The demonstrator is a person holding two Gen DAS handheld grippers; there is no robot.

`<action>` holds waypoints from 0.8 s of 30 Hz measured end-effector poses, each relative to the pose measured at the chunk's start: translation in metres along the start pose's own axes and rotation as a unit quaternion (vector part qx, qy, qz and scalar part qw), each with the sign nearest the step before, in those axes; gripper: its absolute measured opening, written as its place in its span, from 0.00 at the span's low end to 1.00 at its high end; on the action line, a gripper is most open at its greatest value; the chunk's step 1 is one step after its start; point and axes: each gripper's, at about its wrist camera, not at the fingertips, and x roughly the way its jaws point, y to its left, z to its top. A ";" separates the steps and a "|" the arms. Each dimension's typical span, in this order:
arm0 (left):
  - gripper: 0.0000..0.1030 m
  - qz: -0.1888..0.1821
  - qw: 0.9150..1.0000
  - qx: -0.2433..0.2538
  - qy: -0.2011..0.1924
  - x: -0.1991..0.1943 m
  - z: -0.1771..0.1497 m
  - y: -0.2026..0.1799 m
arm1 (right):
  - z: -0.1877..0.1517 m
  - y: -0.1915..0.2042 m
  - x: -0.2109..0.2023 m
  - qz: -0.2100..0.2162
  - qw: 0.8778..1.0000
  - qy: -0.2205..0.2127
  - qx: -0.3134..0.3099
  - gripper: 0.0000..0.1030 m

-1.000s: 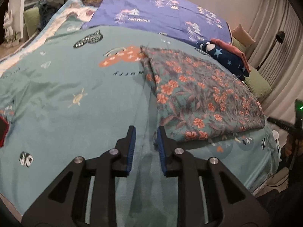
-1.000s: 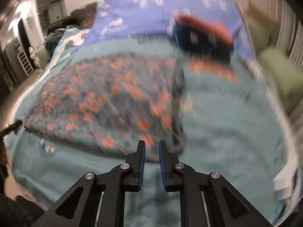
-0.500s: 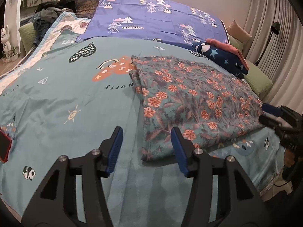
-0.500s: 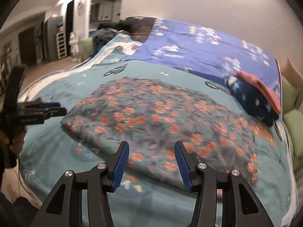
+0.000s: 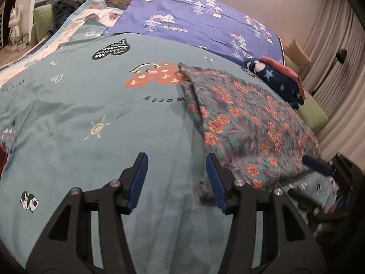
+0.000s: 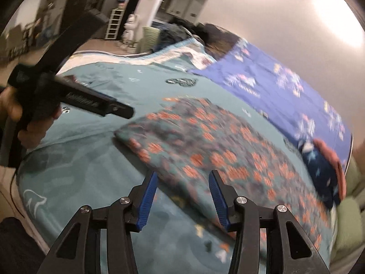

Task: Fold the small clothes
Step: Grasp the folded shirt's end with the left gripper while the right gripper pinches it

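Item: floral garment [image 5: 248,123], flat on teal bedspread [image 5: 91,105], part-folded.
Left gripper [image 5: 175,180]: released, empty, near corner just beside.
Right gripper [image 6: 181,202]: jaws just closing slightly, nothing between, above near edge.
Advice: pinch matching corners, fold evenly.

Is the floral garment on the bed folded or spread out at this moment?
Folded. The floral garment lies flat on the teal bedspread as a neat rectangle, with stacked layers showing along its left edge. How many folds, I cannot tell.

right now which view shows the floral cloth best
The left wrist view: the floral cloth is sharp there, folded edges and near corner clear. The right wrist view shows its whole outline, but motion-blurred.
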 end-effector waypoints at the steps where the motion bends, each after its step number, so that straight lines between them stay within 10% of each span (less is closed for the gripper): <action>1: 0.53 -0.002 1.000 -0.007 -0.001 -0.001 0.001 0.004 | 0.003 0.007 0.002 -0.002 1.000 -0.003 -0.011 0.46; 12: 0.53 -0.056 0.996 -0.062 -0.006 0.003 0.019 0.041 | 0.017 0.047 0.049 -0.008 0.998 0.031 -0.048 0.46; 19: 0.53 -0.090 0.993 -0.071 0.005 0.021 0.040 0.050 | 0.032 0.064 0.073 -0.082 0.994 0.025 -0.069 0.45; 24: 0.53 -0.171 0.981 -0.090 0.029 0.044 0.056 0.051 | 0.039 0.074 0.082 -0.109 0.990 0.023 -0.082 0.37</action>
